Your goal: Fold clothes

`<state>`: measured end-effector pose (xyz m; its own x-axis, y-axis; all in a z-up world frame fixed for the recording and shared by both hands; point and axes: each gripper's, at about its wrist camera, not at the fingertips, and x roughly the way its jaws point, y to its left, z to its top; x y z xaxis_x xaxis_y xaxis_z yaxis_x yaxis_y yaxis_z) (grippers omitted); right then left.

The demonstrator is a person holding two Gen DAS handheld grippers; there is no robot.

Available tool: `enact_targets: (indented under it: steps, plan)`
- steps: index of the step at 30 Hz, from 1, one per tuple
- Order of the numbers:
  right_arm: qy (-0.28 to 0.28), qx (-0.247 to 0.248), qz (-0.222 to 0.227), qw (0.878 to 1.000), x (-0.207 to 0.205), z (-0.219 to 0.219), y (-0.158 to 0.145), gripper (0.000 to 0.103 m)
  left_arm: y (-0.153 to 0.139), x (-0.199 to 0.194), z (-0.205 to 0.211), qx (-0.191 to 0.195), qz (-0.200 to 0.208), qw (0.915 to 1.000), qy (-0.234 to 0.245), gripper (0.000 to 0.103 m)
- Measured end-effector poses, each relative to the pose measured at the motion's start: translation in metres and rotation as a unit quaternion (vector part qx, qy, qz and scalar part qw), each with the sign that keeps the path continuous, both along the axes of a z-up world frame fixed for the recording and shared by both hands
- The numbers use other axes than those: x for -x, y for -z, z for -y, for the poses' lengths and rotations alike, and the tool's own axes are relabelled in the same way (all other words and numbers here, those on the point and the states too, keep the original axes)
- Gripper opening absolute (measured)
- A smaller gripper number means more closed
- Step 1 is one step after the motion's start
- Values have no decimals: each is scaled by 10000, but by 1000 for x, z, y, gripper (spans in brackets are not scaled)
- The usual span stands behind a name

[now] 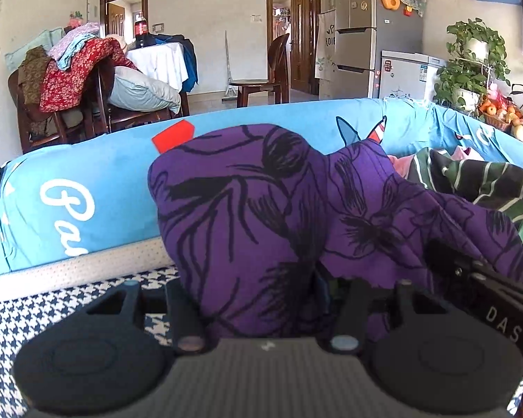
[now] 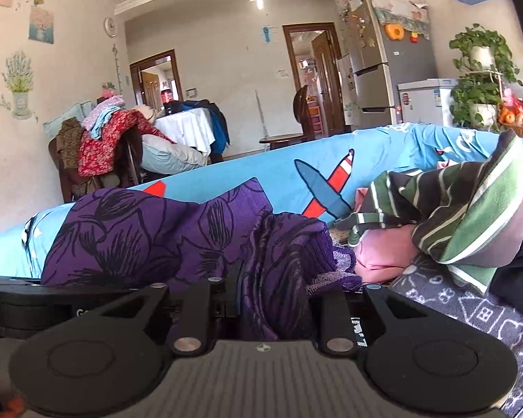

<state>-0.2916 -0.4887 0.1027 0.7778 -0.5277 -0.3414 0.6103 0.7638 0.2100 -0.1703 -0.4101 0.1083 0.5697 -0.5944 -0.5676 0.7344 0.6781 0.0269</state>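
Observation:
A purple garment with black flower outlines [image 1: 254, 209] is bunched up in front of a blue cartoon-print sofa cover [image 1: 87, 188]. In the left wrist view it rises as a tall mound out of my left gripper [image 1: 265, 299], whose fingertips are buried in the cloth. My right gripper [image 2: 275, 299] is shut on a gathered edge of the same purple garment [image 2: 139, 237], with folds and a lace trim spilling between its fingers. The right gripper's black body [image 1: 488, 278] also presses into the cloth at the right of the left wrist view.
A green striped garment [image 2: 470, 209] and a pink one [image 2: 383, 250] lie heaped to the right. Houndstooth cloth [image 1: 52, 313] covers the surface at left, grey patterned cloth [image 2: 470, 317] at right. Behind the sofa stand chairs piled with clothes [image 1: 69, 80], a fridge [image 1: 359, 28] and plants [image 1: 470, 62].

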Motion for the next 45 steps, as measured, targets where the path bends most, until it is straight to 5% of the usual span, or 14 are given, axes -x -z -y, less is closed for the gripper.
enact_targets:
  steps: [2,3,5,7,13,21,28,35,45]
  plan:
    - [312,-258,11,9992,-1,12,3,29,8,-12,16,-177,27,9997,-157,76]
    - [487,-422,-54,9979,-2,18,6,32,12,-19,23,-291,43,9991,-303,82]
    - [734,-751,-311,9940,-3,32,13,54,18,-30,28,-358,-9,9971,-664,84]
    - [1087,-814,-437,9898,3,39,15,59,18,-41,24,-251,-162,9951,-939,89]
    - [1032,-609,-382,9921,21,39,11,59,12,-52,-1,-187,-242,9937,-1076,90]
    - [233,-852,-199,9959,17,37,9,54,32,-28,-29,-374,-462,9945,-868,91]
    - [-117,-1199,-741,9899,2,32,25,49,54,-5,-38,-637,-669,9932,-704,94]
    - [319,-1992,-1522,9675,-2,49,59,47,76,1,-38,-821,-766,9908,-752,98]
    - [458,-1546,-2002,9664,-9,40,59,49,74,0,-39,-994,-934,9859,-972,103]
